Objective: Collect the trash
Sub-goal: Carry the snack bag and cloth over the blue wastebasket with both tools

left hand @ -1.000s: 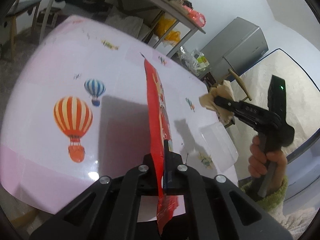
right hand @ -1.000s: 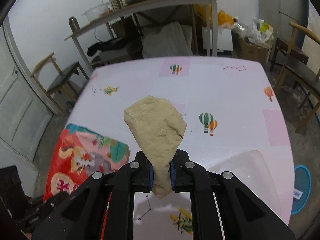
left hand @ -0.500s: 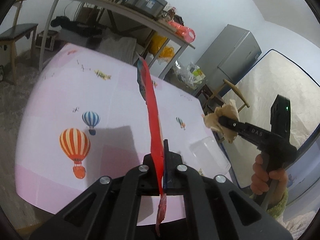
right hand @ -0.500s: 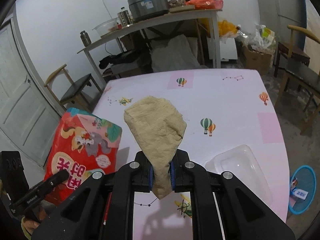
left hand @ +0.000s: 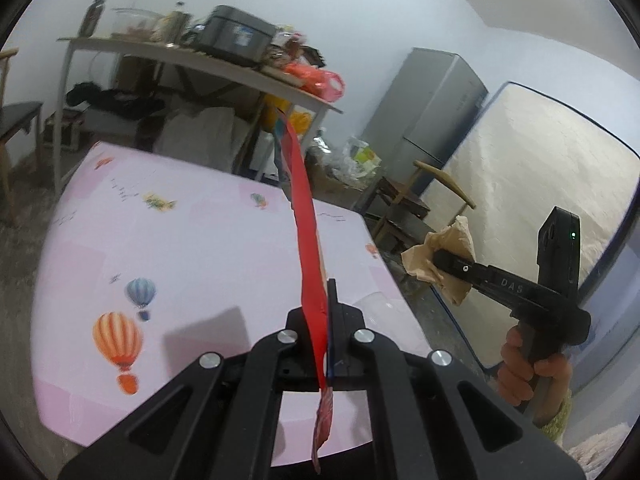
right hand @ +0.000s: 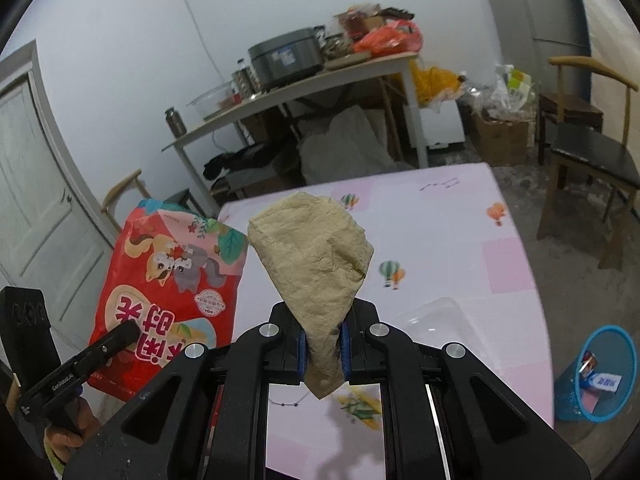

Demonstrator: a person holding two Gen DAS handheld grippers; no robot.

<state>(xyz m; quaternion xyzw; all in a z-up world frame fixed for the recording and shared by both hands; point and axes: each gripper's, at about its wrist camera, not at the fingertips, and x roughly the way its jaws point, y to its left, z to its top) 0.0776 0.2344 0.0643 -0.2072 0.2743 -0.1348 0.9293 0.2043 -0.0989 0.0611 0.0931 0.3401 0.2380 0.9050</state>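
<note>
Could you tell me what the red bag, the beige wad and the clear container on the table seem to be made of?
Red bag: glossy printed plastic film, thin and flexible edge-on. Beige wad: likely matte paper, crumpled with creases. Clear container: transparent plastic, probably thin, table pattern showing through.

Both tongs — red bag (right hand: 168, 296), paper wad (right hand: 316, 264) — higher above table (left hand: 208, 248)

Left black two-finger gripper (left hand: 326, 332): jaws clamped fully together on a thin red sheet, raised, angled downward. Right black two-finger gripper (right hand: 323, 340): blue-edged pads pinched on a crumpled tan wad, raised, angled downward. Right hand (left hand: 528, 376) wrapped around its handle, green cuff at wrist.
</note>
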